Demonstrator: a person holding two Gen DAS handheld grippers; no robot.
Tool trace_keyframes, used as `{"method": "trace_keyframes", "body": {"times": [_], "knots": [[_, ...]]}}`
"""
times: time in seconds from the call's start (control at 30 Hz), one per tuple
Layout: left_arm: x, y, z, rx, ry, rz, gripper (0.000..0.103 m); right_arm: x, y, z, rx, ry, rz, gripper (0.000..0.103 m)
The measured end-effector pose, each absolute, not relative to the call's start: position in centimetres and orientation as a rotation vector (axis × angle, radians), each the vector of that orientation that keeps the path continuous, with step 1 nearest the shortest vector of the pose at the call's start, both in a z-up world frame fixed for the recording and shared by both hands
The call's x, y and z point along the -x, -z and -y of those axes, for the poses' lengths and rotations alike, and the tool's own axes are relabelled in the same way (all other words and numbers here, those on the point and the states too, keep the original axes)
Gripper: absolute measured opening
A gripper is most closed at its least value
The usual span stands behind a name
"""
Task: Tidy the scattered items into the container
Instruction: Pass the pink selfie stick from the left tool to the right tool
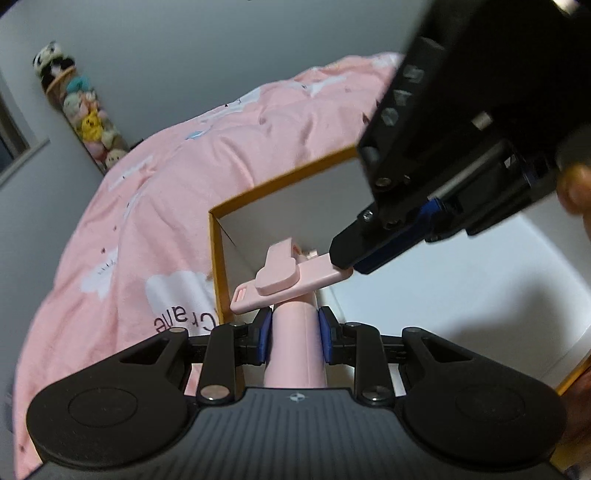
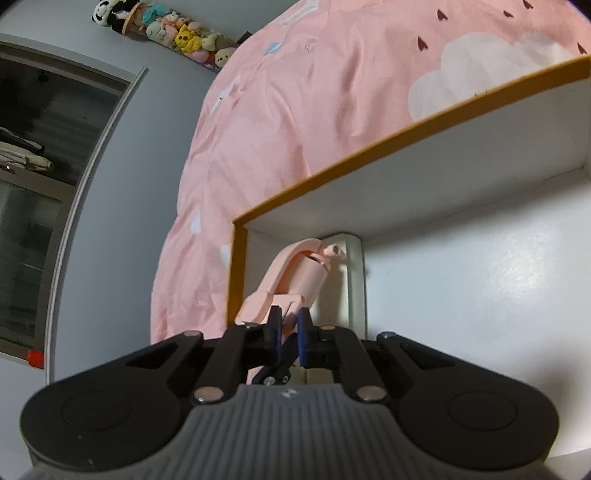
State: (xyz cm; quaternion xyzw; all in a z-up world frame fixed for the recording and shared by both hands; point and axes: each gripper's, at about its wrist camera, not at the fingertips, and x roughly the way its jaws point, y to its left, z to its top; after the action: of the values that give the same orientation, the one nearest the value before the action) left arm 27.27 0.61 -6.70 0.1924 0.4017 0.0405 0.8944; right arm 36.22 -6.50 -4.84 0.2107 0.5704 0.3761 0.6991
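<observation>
Two grippers share one pink folding gadget [image 1: 291, 273] over the near corner of the white box [image 1: 216, 254]: our left gripper [image 1: 294, 332] pinches its round body, our right gripper [image 2: 288, 328] clamps its flat arm. Item not yet released. Box floor otherwise looks bare; we see no other scattered items on the pink quilt [image 1: 177, 177].

Pink quilt [image 1: 177, 192], plush toys [image 2: 173, 33], window [image 2: 48, 184].

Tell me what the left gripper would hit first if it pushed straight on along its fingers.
Probably the white inner wall of the box near its corner; the pink device held by the left gripper would touch first. Depth is unclear.
</observation>
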Motion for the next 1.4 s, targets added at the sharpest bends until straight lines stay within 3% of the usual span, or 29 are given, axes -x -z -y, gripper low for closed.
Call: {"method": "trace_keyframes", "body": {"times": [0.27, 0.37, 0.5, 0.57, 0.8, 0.87, 0.93, 0.97, 1.4], "knots": [[-28.2, 8.0, 0.5, -0.433, -0.067, -0.888, 0.033, -36.2, 7.0, 5.8, -0.406, -0.794, -1.307, 0.007], [-28.0, 7.4, -0.1, -0.357, -0.028, -0.895, 0.047, -36.4, 8.2, 5.7, -0.39, -0.759, -1.32, 0.007], [-27.2, 6.9, -0.9, -0.29, 0.014, -0.888, 0.047, -36.6, 8.9, 5.0, -0.41, -0.763, -1.355, 0.003], [-26.8, 6.7, -1.3, -0.278, 0.024, -0.886, 0.046, -36.6, 8.7, 4.4, -0.377, -0.757, -1.34, 0.003], [-26.2, 6.6, -2.2, -0.273, 0.025, -0.861, 0.022, -37.4, 8.5, 4.4, -0.429, -0.732, -1.332, 0.006], [-26.4, 6.7, -2.2, -0.271, 0.025, -0.863, 0.018, -37.5, 8.2, 5.0, -0.474, -0.728, -1.316, 0.014], [-26.7, 6.7, -2.5, -0.263, 0.027, -0.865, 0.017, -37.7, 7.7, 5.2, -0.504, -0.715, -1.292, 0.038], [-26.7, 6.8, -2.4, -0.264, 0.025, -0.864, 0.016, -37.8, 7.4, 5.1, -0.509, -0.714, -1.279, 0.041], [-26.2, 5.5, -4.4, -0.146, 0.055, -0.814, 0.016, -38.2, 7.6, 3.4, -0.432, -0.682, -1.27, 0.037]]}}
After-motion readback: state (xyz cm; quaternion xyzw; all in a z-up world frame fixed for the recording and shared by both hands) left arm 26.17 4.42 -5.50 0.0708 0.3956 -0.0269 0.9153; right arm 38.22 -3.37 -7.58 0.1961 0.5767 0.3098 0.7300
